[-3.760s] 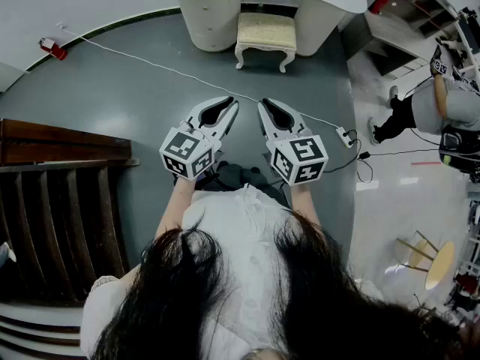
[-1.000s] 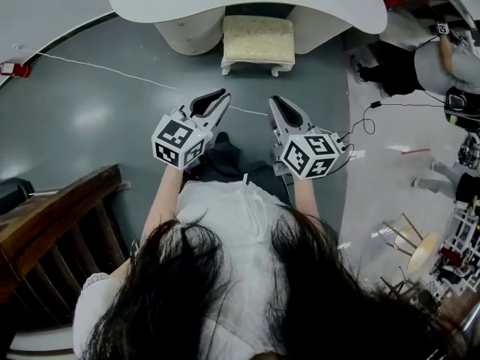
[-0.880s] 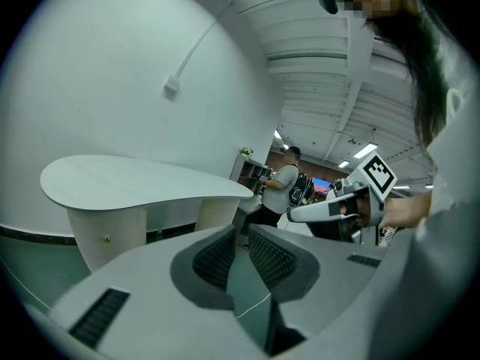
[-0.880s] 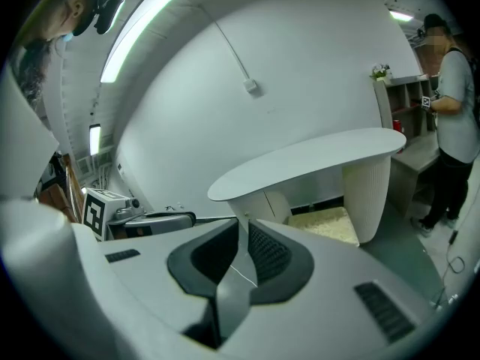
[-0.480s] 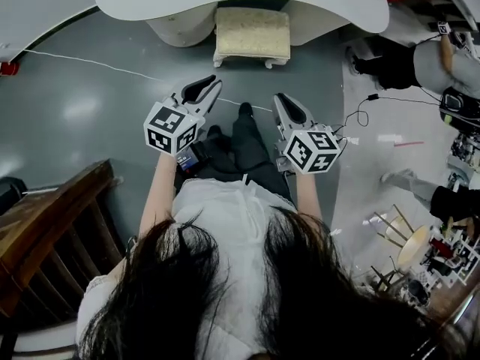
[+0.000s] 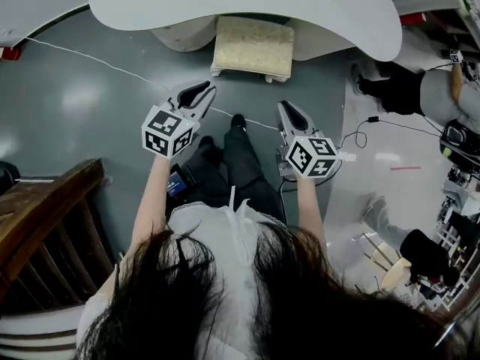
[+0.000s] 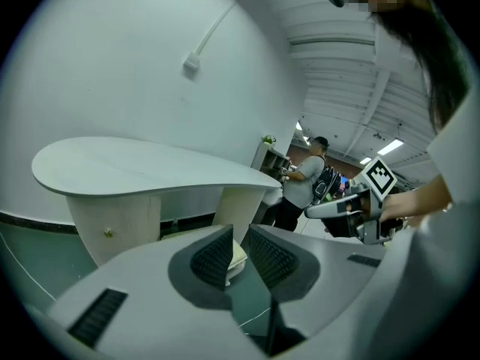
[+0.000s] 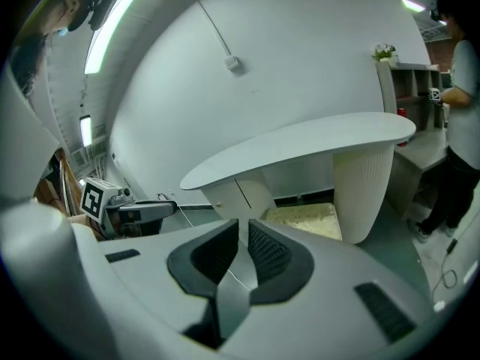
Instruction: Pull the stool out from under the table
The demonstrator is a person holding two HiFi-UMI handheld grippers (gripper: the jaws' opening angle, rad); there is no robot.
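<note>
A white table (image 6: pixel 247 6) with a curved top stands ahead. The stool (image 6: pixel 253 47), with a beige cushion and white legs, is tucked between the table's two pedestals, its front half showing. My left gripper (image 6: pixel 196 94) and right gripper (image 6: pixel 289 111) hover side by side over the grey floor, short of the stool, both shut and holding nothing. In the left gripper view the cushion (image 7: pixel 238 255) peeks past the shut left gripper (image 7: pixel 240 235). In the right gripper view the stool (image 8: pixel 304 217) lies beyond the shut right gripper (image 8: pixel 244 231), under the table (image 8: pixel 300 145).
A white cable (image 6: pixel 97 62) crosses the floor in front of the stool. A dark wooden railing (image 6: pixel 37 216) stands at the left. People (image 6: pixel 427 88) and a black cable (image 6: pixel 375 122) are on the lighter floor at the right. The person's legs (image 6: pixel 240 163) are below the grippers.
The person has stepped toward the table, so table and stool appear nearer and larger. Both grippers have come forward with them and stayed shut and empty.
</note>
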